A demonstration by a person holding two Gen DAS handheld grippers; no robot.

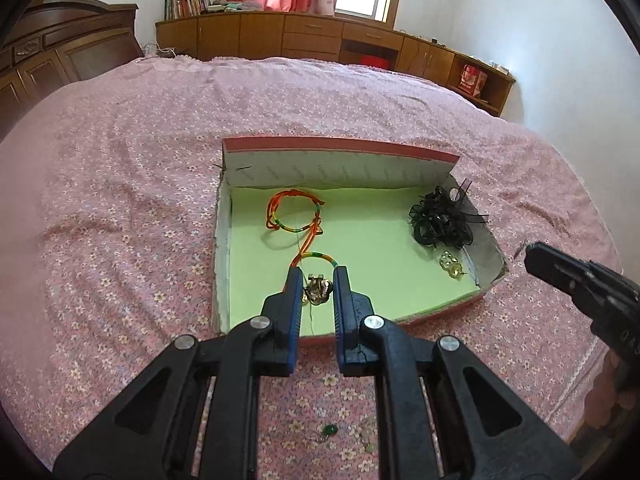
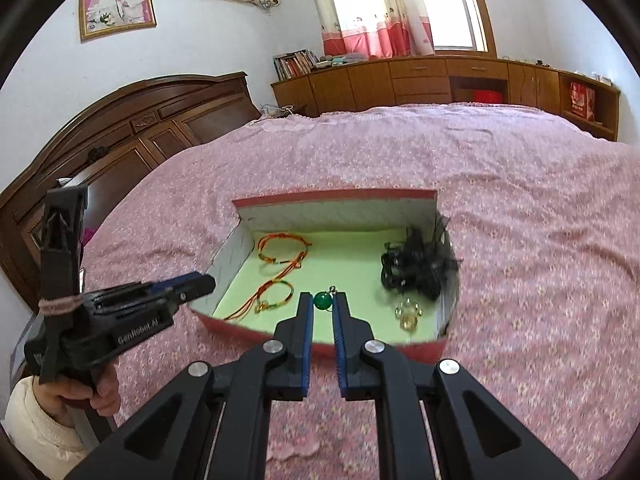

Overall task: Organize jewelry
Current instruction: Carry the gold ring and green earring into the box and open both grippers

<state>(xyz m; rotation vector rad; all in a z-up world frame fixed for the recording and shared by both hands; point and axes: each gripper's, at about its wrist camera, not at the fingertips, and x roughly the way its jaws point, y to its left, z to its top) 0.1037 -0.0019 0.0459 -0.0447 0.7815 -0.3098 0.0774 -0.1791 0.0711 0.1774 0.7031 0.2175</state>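
Note:
A red box with a green floor [image 1: 360, 236] lies on the bed and also shows in the right wrist view [image 2: 352, 256]. In it lie orange braided cords [image 1: 294, 216], a black ribbon hair piece [image 1: 440, 216] and a clear yellowish trinket [image 1: 451, 264]. My left gripper [image 1: 317, 282] is over the box's near edge, its jaws closed on a small brownish metal charm [image 1: 318, 290]. My right gripper [image 2: 322, 304] holds a green bead pendant [image 2: 322, 301] between its jaws above the box front. The cords [image 2: 280, 268], hair piece [image 2: 420, 268] and trinket [image 2: 408, 314] show there too.
Another green bead pendant [image 1: 330, 430] and pale beads [image 1: 368, 440] lie on the pink floral bedspread [image 1: 120, 200] under my left gripper. A wooden headboard [image 2: 132, 132] stands at the left and low wooden cabinets [image 2: 440, 80] behind the bed.

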